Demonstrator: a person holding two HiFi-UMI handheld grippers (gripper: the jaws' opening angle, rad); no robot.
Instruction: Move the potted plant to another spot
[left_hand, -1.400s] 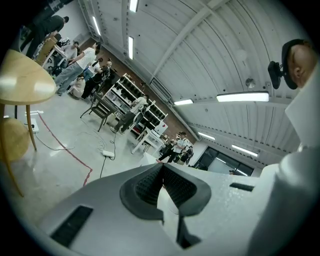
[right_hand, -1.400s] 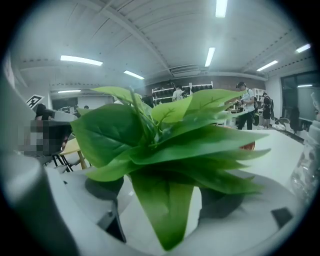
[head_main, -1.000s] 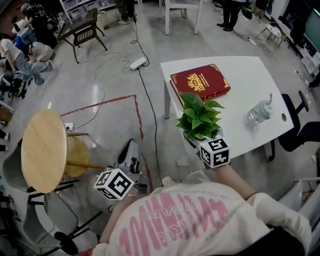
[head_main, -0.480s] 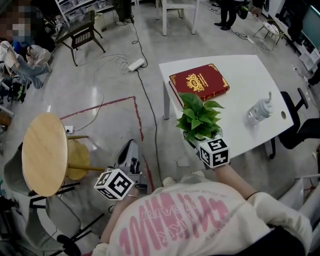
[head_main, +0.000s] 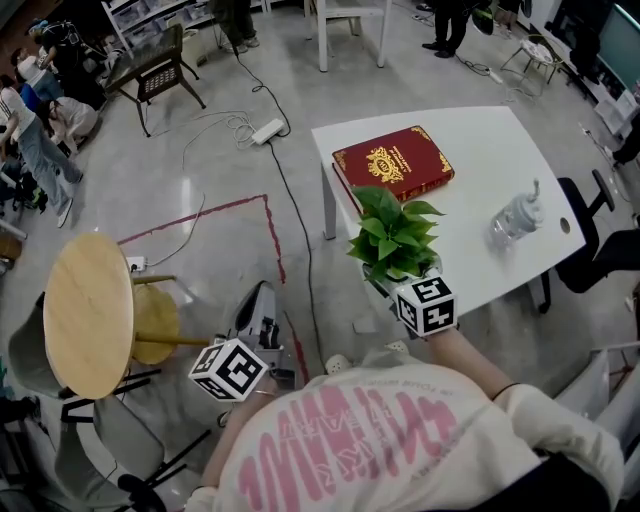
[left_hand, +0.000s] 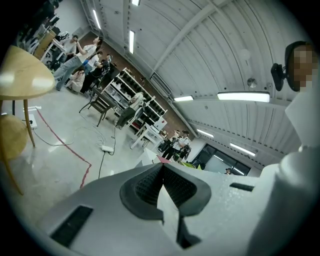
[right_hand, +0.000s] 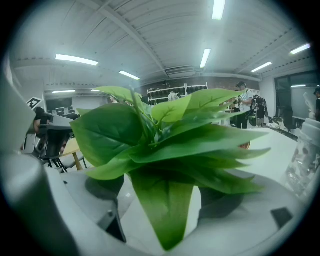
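- Grasping the leafy green plant in a small white pot (head_main: 393, 235) with the right gripper (head_main: 392, 278), with jaws spread wide to either side of the pot and dark pads lying against its walls under the overhanging leaves.
- Gripping low on the pot rather than on the foliage, probably to spare the leaves and carry the plant upright.
- Holding it at the near edge of the white tabletop (head_main: 480, 150), close to the near-left corner; not possible to tell whether resting on the surface or just lifted clear.
- Leaving the dark red hardback book with a gold crest (head_main: 392, 165) just behind the plant towards the far-left corner, and the clear plastic bottle (head_main: 515, 218) well apart near the right edge, with bare surface between them looking free as another spot.
- Hanging the left gripper (head_main: 258, 312) off the tabletop over the floor (head_main: 230, 170), beside the round pale wooden table (head_main: 88, 310), with jaws clenched together on nothing, seemingly parked aside because one gripper is enough for so small a pot.
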